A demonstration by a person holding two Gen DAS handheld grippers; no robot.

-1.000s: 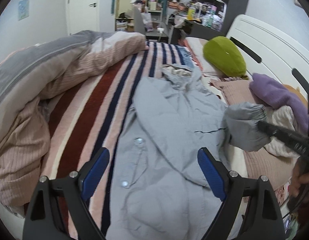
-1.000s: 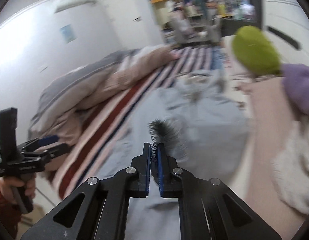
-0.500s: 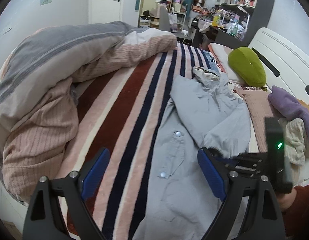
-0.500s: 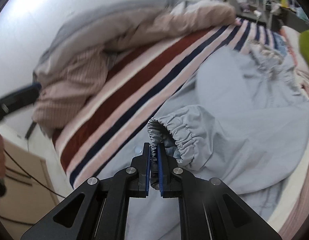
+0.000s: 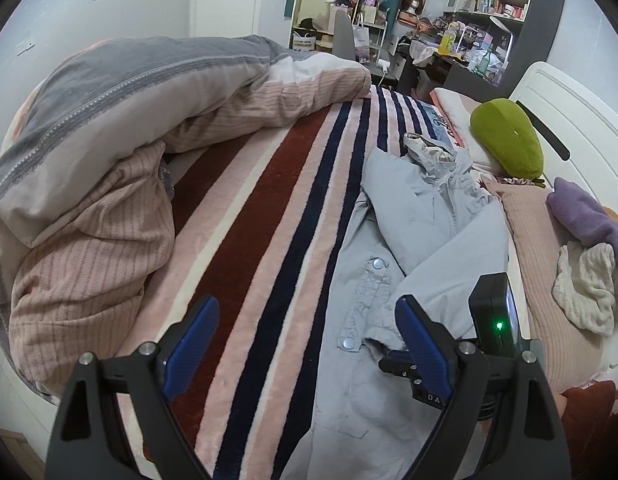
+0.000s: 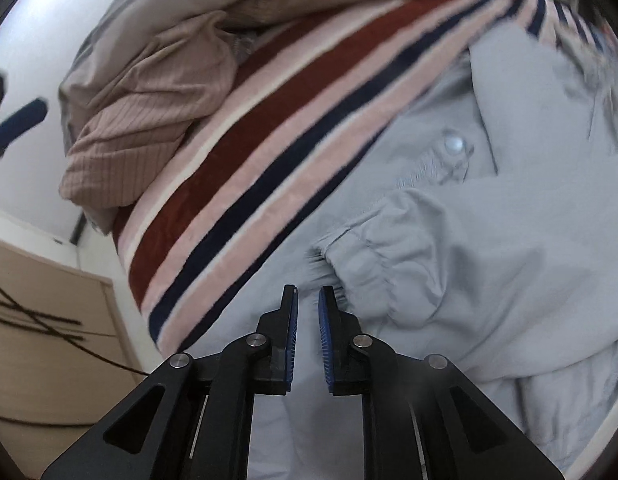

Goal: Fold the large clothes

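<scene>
A pale grey-blue hooded jacket with snap buttons lies flat on the striped blanket, hood toward the headboard. Its right sleeve is folded across the front; the elastic cuff lies just ahead of my right gripper, whose jaws stand slightly apart with nothing between them. My left gripper is wide open and empty above the blanket, left of the jacket's placket. The right gripper body also shows in the left wrist view, low over the jacket.
A bunched pink and grey duvet fills the bed's left side. A green pillow, a purple cloth and a cream cloth lie by the white headboard. The bed edge and wooden floor are to the left.
My right gripper carried the sleeve cuff across the jacket, lowered it onto the front, then opened slightly and let it go. The left gripper stayed open, drifting left.
</scene>
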